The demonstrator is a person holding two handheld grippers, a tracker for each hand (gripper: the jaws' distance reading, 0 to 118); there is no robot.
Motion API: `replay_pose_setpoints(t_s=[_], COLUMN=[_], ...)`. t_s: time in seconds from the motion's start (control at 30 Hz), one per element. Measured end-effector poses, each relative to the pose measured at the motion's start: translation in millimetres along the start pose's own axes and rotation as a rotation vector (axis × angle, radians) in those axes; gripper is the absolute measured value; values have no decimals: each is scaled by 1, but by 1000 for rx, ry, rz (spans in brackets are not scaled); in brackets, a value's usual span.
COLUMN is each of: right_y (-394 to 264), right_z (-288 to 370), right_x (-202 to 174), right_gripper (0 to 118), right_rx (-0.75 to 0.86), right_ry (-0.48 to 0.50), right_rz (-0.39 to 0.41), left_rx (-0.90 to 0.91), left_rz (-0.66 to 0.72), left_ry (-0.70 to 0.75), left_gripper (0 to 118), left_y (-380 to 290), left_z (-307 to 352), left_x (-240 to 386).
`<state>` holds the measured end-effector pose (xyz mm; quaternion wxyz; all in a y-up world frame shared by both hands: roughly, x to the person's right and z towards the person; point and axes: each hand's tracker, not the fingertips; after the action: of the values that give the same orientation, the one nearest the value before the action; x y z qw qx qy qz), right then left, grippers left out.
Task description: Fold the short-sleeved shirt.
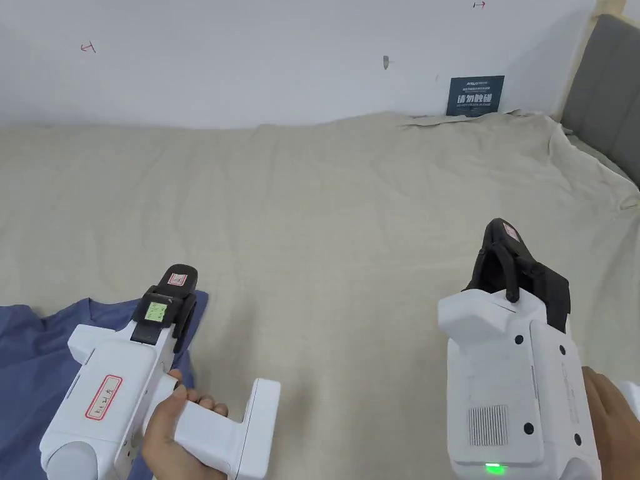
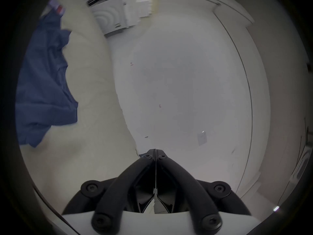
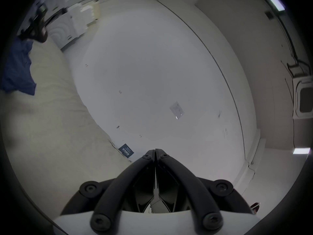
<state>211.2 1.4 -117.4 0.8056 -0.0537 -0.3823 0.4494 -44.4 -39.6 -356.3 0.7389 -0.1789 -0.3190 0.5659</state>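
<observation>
Left gripper: white plastic handheld body with black two-jaw head (image 1: 178, 278), held low at the left of the head view, pointing forward.
Left jaws: pressed together along their full length in the left gripper view (image 2: 155, 151), nothing between them.
Left hand: (image 1: 169, 431) wrapped around the white pistol grip, fingers curled over its top.
Right gripper: matching white body with black two-jaw head (image 1: 503, 234), held at the right, tips raised.
Right jaws: closed tip to tip in the right gripper view (image 3: 155, 150), nothing held.
Right hand: (image 1: 609, 425) on the rear of the body, partly cut by the frame edge.
</observation>
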Motion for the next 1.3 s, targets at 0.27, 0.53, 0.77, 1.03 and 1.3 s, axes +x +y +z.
replay_pose_setpoints(t_s=[0.27, 0.53, 0.77, 1.03, 1.3], right_y=[-26, -46, -43, -43, -43], right_z=[-15, -16, -15, -14, -14], right_x=[46, 53, 53, 53, 55], right_gripper=[0, 0, 0, 0, 0], right_rx=[-260, -333, -328, -333, -333], right_ry=[204, 240, 243, 250, 248], right_rz=[-724, -952, -936, -943, -941], left_rx=[51, 43, 30, 24, 29], left_rz=[-1146, -1423, -1373, -1388, -1403], left_ry=[210, 244, 260, 243, 236], left_gripper=[0, 0, 0, 0, 0], left_y=[-48, -75, -72, -74, -73], left_z=[-16, -8, -4, -5, -9], left_x=[51, 39, 35, 40, 39])
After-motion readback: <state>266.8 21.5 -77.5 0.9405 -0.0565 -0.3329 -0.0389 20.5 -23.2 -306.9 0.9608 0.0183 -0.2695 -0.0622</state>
